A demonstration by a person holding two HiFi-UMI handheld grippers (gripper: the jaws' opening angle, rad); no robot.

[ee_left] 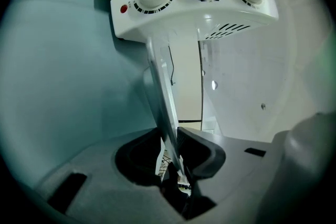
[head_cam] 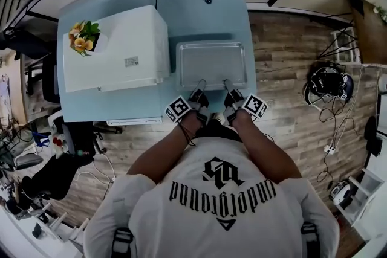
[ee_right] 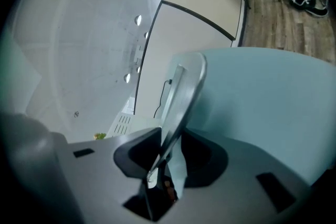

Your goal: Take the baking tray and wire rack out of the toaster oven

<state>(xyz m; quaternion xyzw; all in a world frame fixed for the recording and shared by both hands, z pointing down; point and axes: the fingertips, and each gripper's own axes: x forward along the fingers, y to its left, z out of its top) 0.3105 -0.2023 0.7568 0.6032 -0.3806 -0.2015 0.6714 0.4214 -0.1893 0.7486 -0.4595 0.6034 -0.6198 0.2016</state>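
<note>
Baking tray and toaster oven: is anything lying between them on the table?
No. The head view shows only a narrow strip of bare blue table between the baking tray and the white toaster oven.

My left tongs (ee_left: pixel 168 135) and right tongs (ee_right: pixel 170 136) have matt grey plastic jaws. Between those jaws, the silvery rectangular metal baking tray (head_cam: pixel 211 63) shows a smooth, dull sheen. Left of the tongs, the boxy white toaster oven (head_cam: pixel 115 48) looks smooth and faintly glossy. Beneath them the pale blue tabletop (head_cam: pixel 199 3) is smooth and matt; to their right, the brown plank floor (head_cam: pixel 284 45) shows wood grain.
</note>
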